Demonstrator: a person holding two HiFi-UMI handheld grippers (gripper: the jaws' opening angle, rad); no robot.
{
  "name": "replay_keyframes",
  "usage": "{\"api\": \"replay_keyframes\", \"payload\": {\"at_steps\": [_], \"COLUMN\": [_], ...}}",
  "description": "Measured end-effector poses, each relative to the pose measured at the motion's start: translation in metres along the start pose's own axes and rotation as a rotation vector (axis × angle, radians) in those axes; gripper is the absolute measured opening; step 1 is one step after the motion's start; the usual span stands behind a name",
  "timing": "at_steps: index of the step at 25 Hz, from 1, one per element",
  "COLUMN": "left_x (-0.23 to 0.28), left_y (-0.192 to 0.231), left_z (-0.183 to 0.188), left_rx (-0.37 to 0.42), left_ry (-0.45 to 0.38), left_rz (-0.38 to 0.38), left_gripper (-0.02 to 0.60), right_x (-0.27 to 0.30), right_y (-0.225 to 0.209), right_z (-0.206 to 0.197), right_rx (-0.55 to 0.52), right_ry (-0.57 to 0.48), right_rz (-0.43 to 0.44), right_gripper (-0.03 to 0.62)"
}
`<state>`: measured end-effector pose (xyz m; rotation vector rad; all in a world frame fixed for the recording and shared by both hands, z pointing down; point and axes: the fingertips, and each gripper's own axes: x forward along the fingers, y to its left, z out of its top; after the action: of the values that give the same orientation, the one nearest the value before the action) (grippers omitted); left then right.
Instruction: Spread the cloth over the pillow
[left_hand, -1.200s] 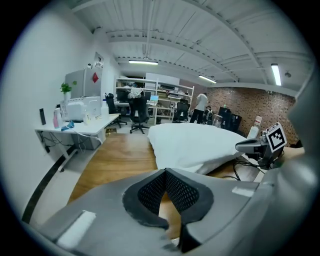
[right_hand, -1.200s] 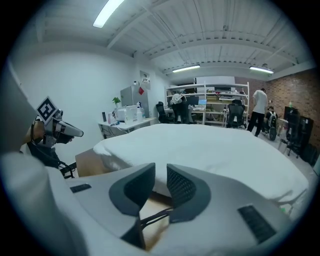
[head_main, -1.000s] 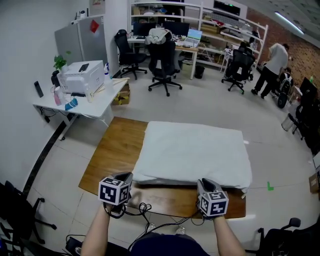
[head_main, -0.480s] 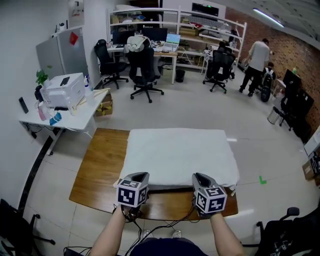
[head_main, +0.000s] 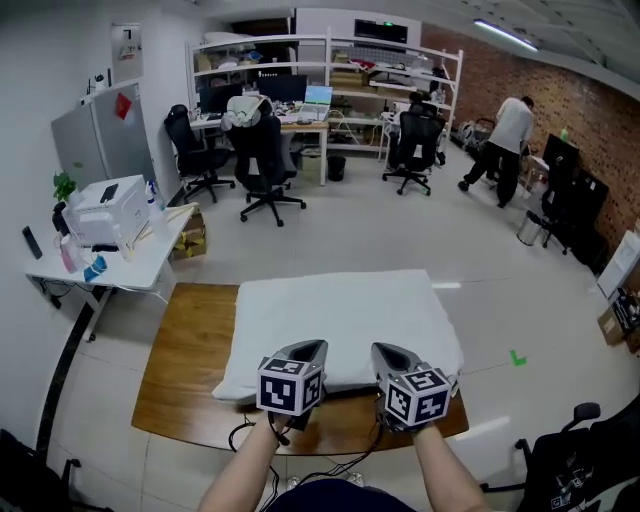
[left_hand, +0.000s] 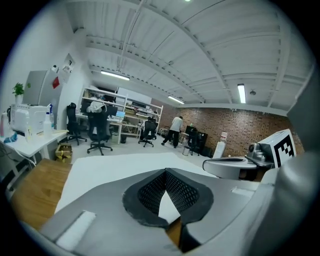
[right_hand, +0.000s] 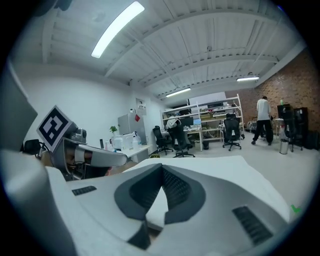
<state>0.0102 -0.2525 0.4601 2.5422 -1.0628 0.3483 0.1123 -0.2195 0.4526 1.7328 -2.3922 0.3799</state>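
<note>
A white cloth (head_main: 340, 315) lies spread over the pillow on a wooden table (head_main: 185, 360); the pillow itself is hidden beneath it. Both grippers sit side by side at the cloth's near edge. My left gripper (head_main: 305, 348) is shut, with white fabric showing between its pads (left_hand: 150, 192). My right gripper (head_main: 385, 350) is shut too, and white cloth shows in the gap of its pads (right_hand: 175, 187). In the left gripper view the cloth (left_hand: 115, 167) stretches away ahead, and the right gripper (left_hand: 235, 165) shows at the right. The left gripper (right_hand: 95, 155) appears at the left of the right gripper view.
A white desk (head_main: 150, 262) with a printer (head_main: 105, 210) stands left of the table. Office chairs (head_main: 262, 165), desks and shelving fill the back. A person (head_main: 510, 135) stands far right. Cables (head_main: 250, 435) hang below the table's near edge. Green tape (head_main: 517, 357) marks the floor.
Both grippers have moved inward along the cloth's near edge and now sit closer together. The head view has tilted up, showing more of the room.
</note>
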Motion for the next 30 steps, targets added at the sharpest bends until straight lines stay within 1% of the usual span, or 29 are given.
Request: {"api": "replay_keyframes", "payload": {"at_steps": [7, 12, 18, 24, 30], "left_x": [0.005, 0.004, 0.004, 0.004, 0.001], "left_y": [-0.014, -0.010, -0.013, -0.016, -0.011], "left_z": [0.007, 0.002, 0.002, 0.005, 0.000], "left_rx": [0.008, 0.005, 0.005, 0.009, 0.001], "left_ry": [-0.006, -0.004, -0.004, -0.009, -0.005], "left_rz": [-0.023, -0.017, -0.030, -0.037, -0.032], "left_gripper": [0.009, 0.009, 0.009, 0.009, 0.009], "right_x": [-0.005, -0.005, -0.005, -0.006, -0.004], "right_y": [0.004, 0.008, 0.011, 0.011, 0.014], "right_z": [0.009, 0.011, 0.021, 0.024, 0.024], "right_rx": [-0.018, -0.020, -0.025, -0.023, -0.026], "right_ry": [-0.026, -0.035, -0.052, -0.061, -0.062], "right_rz": [0.034, 0.053, 0.074, 0.081, 0.085], "right_gripper": [0.007, 0.007, 0.006, 0.008, 0.008]}}
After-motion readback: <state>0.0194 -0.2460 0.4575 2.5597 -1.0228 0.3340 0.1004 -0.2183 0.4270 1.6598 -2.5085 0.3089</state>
